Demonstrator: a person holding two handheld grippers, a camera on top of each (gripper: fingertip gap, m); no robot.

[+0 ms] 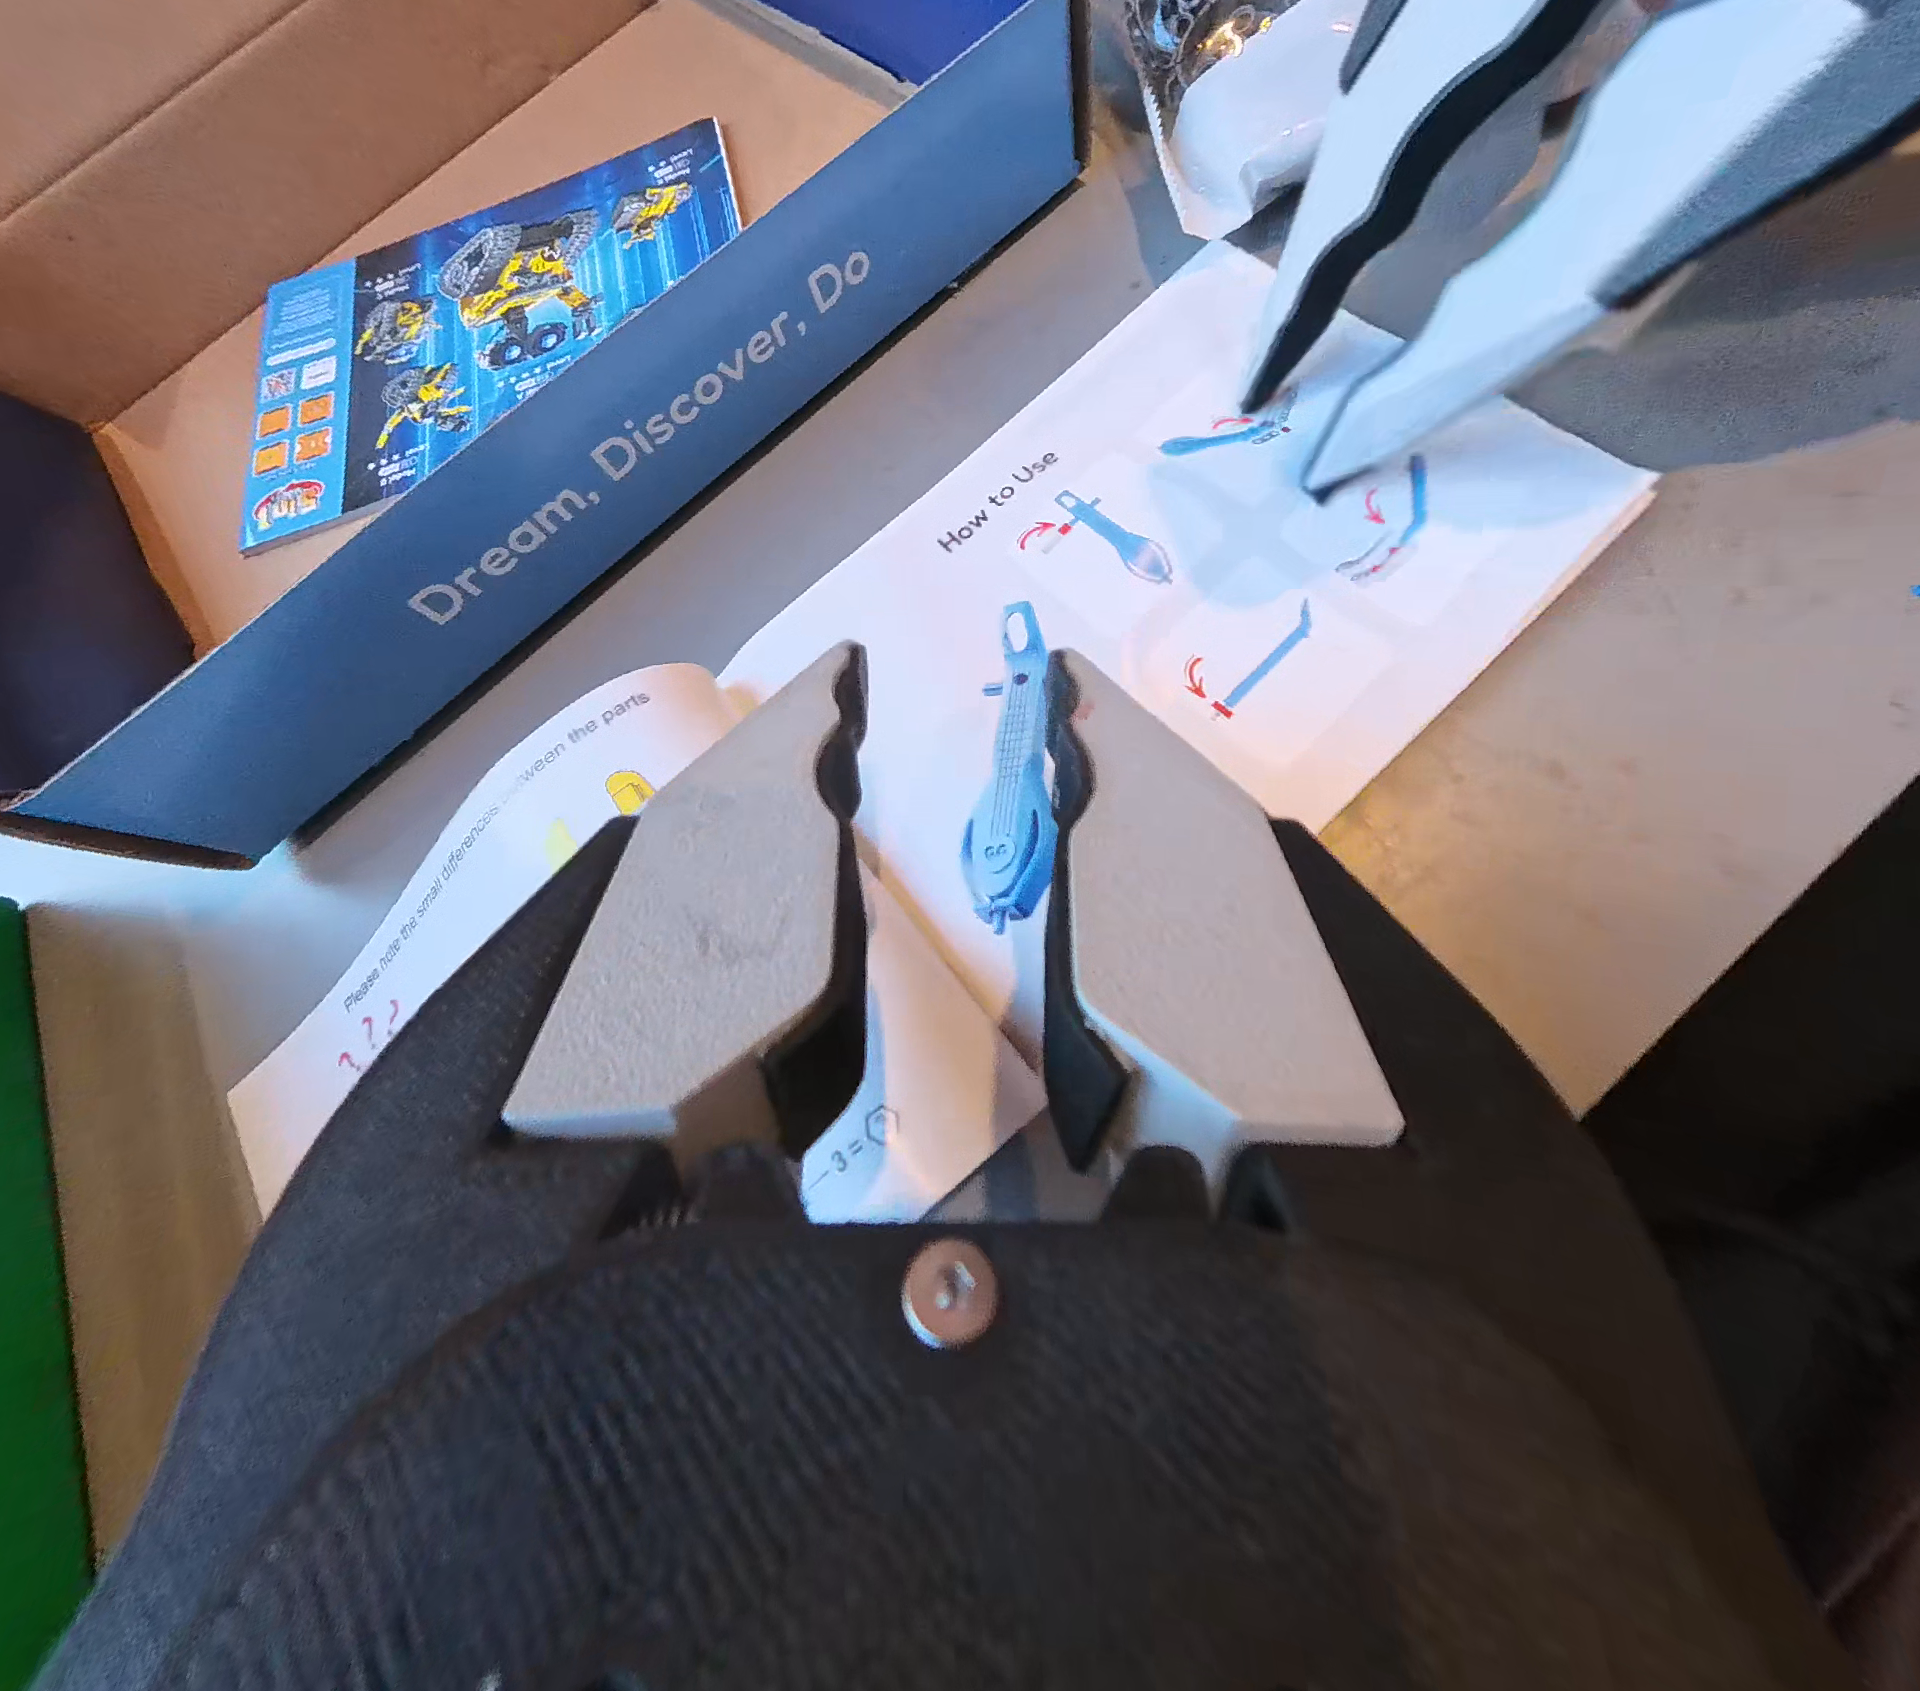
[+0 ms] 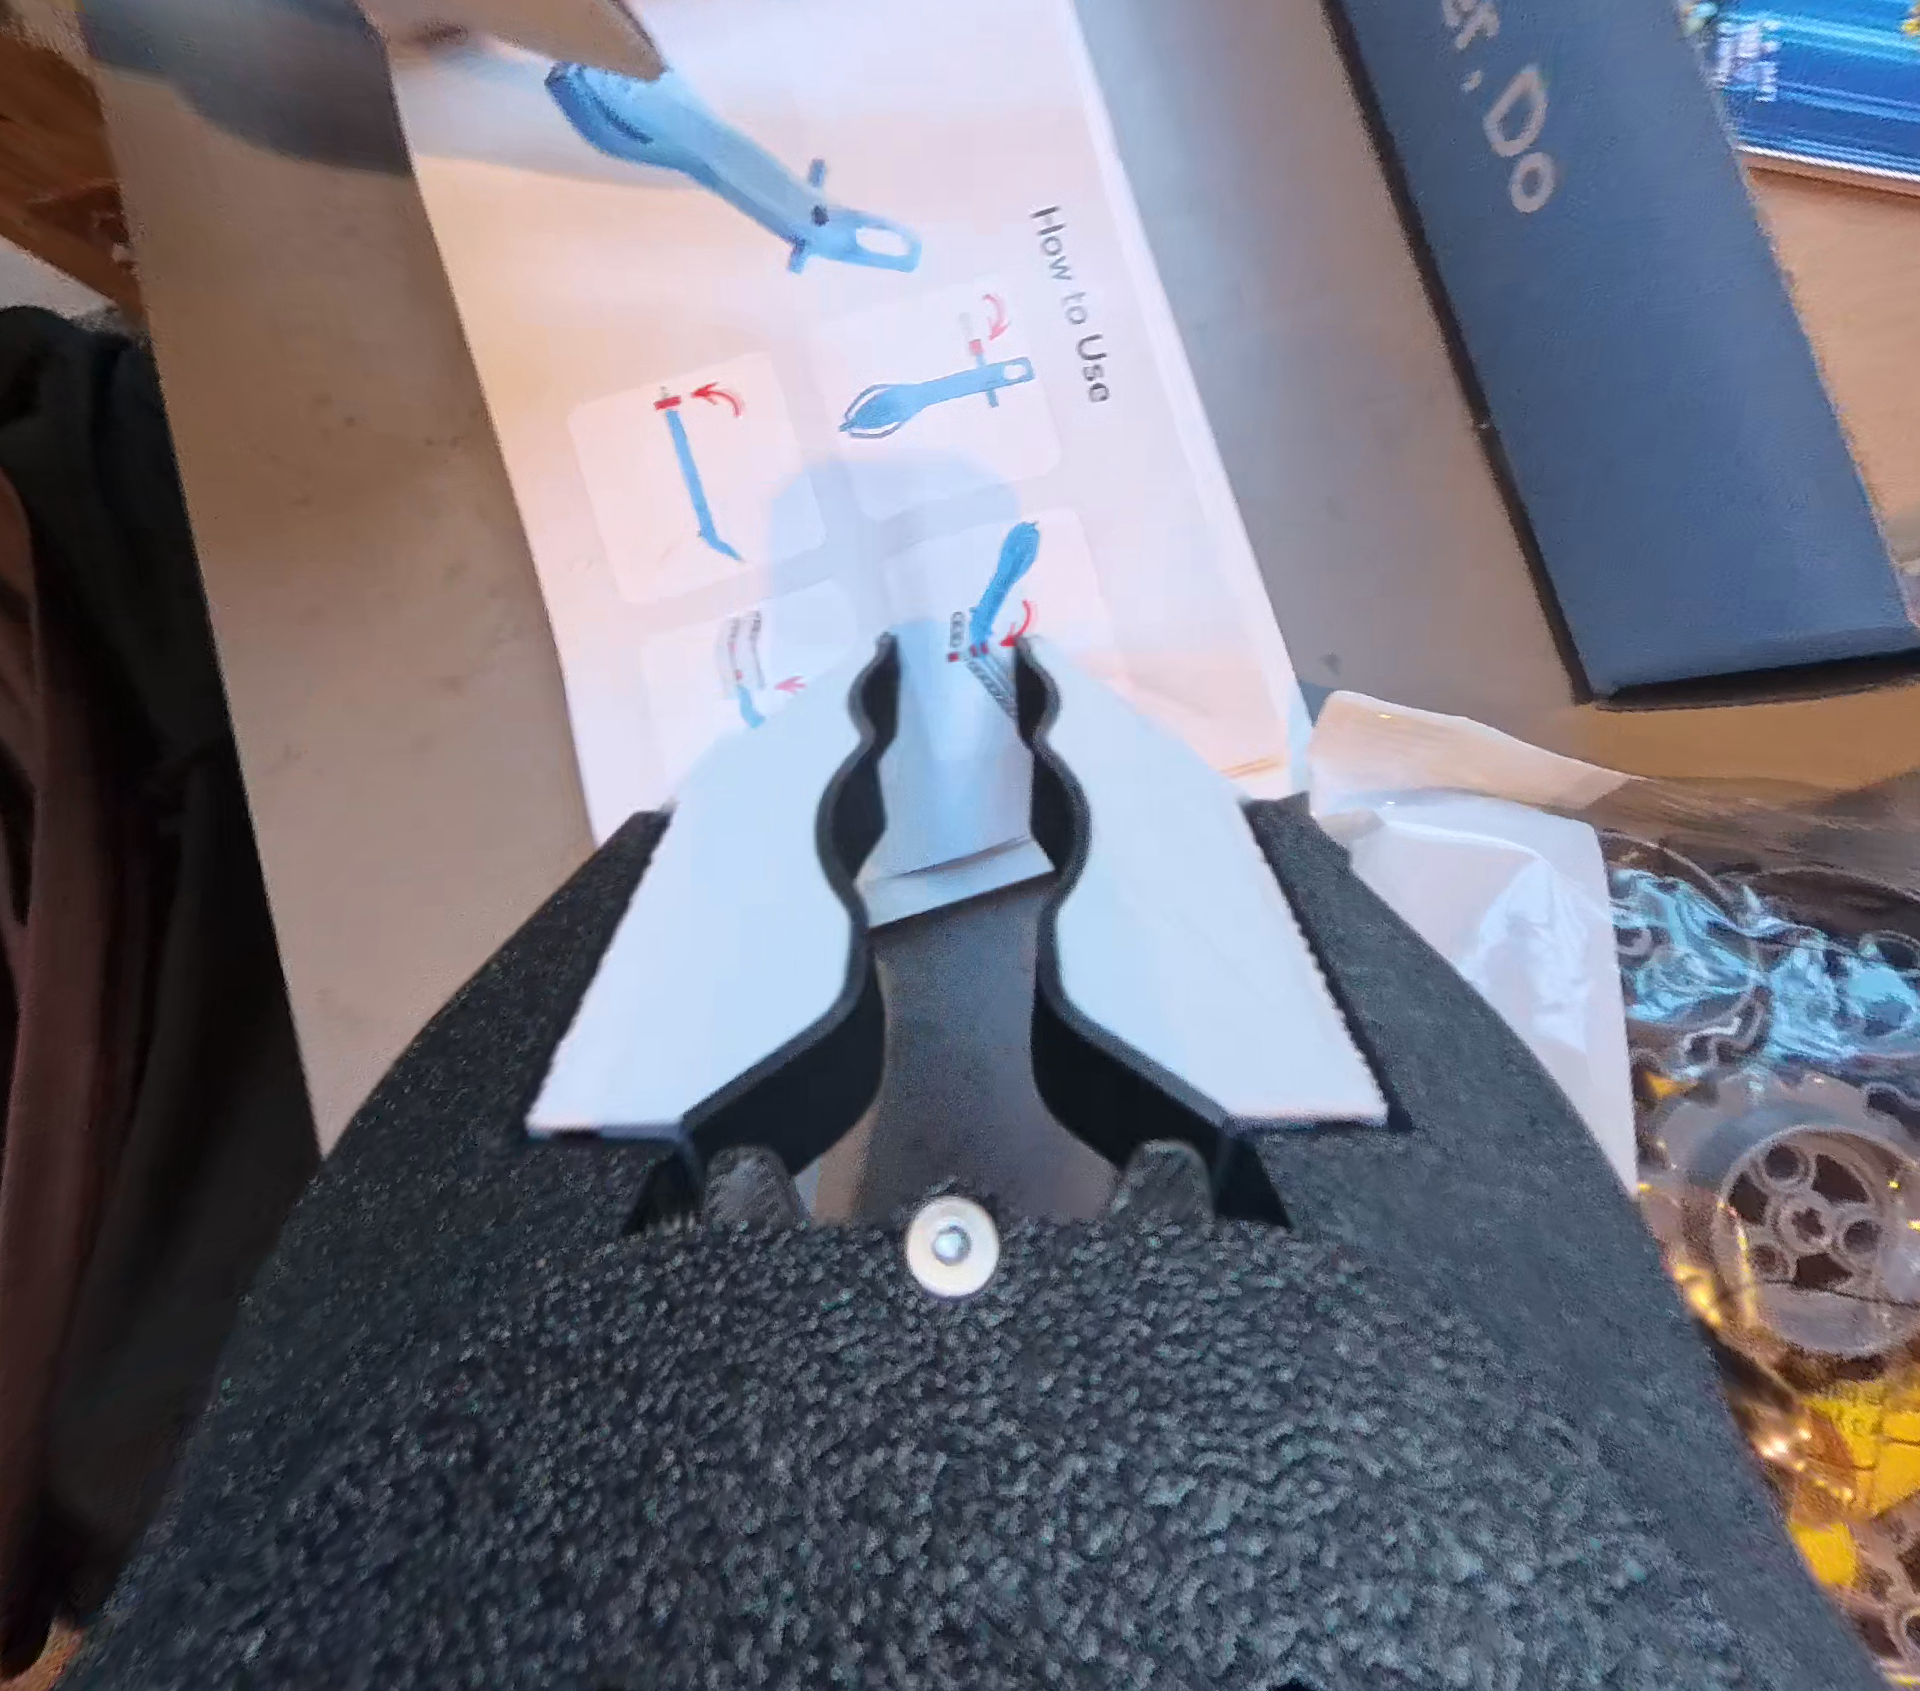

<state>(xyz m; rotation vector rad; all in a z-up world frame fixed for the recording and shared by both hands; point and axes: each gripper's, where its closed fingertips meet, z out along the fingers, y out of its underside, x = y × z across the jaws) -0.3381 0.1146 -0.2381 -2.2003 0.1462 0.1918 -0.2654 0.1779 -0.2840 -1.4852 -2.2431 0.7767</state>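
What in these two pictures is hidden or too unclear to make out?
- Left wrist view: the booklet under the left gripper, partly covered by it.
- Left wrist view: the parts bag, cut off by the top edge.
- Right wrist view: the blue box, blurred and cut off.
- Whether the right gripper touches the page.

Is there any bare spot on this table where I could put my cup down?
Bare tabletop lies right of the open booklet, and a narrow strip runs between it and the blue box. It is crowded past the booklet, where the parts bags lie and the right tool touches the page.
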